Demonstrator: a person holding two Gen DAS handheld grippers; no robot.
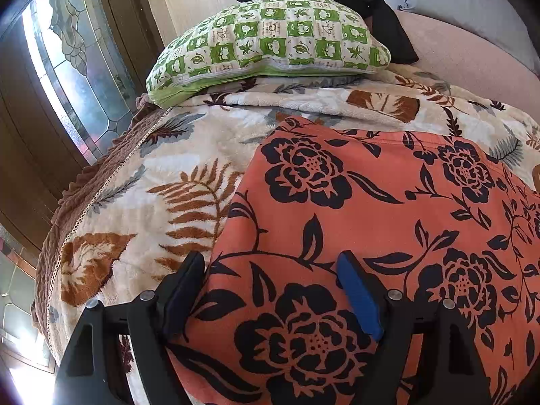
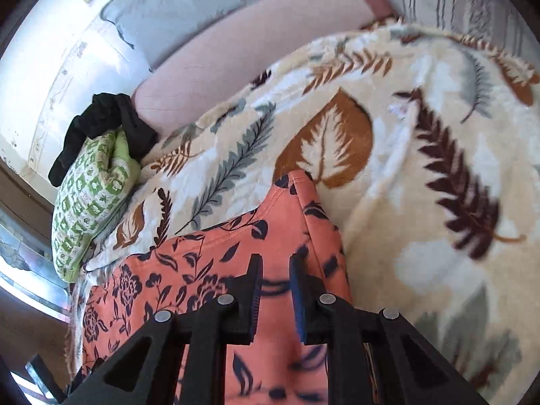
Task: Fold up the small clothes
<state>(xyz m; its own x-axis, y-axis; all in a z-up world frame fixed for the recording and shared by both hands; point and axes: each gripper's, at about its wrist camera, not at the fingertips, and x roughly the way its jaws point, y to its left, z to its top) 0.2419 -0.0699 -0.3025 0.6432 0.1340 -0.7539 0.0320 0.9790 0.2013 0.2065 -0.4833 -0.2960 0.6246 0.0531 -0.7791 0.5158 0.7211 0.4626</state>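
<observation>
Coral floral garment (image 2: 216, 263) runs past the frame under the right gripper (image 2: 275, 266).

This is a bedroom in a home. A bed (image 1: 472, 57) carries a cream fleece blanket (image 1: 141, 209) printed with leaves, a green checked pillow (image 1: 270, 40) and pale blue pillows (image 2: 189, 6) against the wall. Beside the bed stands a wooden door with leaded patterned glass (image 1: 67, 67).
</observation>
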